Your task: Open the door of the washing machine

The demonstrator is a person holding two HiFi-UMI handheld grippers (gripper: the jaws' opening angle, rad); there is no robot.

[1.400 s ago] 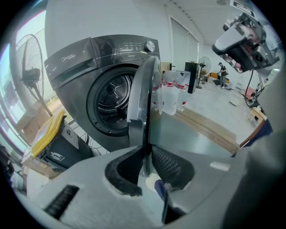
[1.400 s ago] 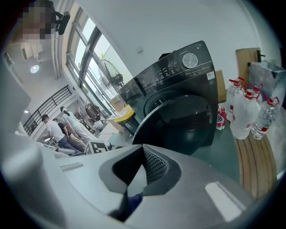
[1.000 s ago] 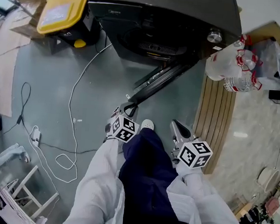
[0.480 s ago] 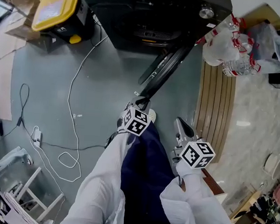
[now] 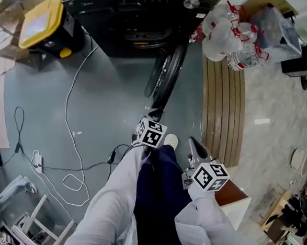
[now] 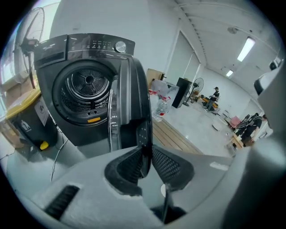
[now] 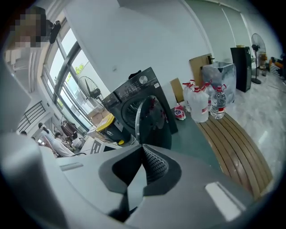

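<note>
The washing machine sits higher in the head view than a second ago, and its door has swung wider (now almost square to the front). The door's free edge lies between the left gripper's fingers, which pinch it, having just eased slightly apart. The right gripper, closed and empty, hangs right of the door, clear of it.

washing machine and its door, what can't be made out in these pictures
Head view: the top edge cuts off the dark grey washing machine; its round open door shows edge-on only.
Left gripper view: control panel print too small to read.
Right gripper view: the door hides part of the drum.
</note>
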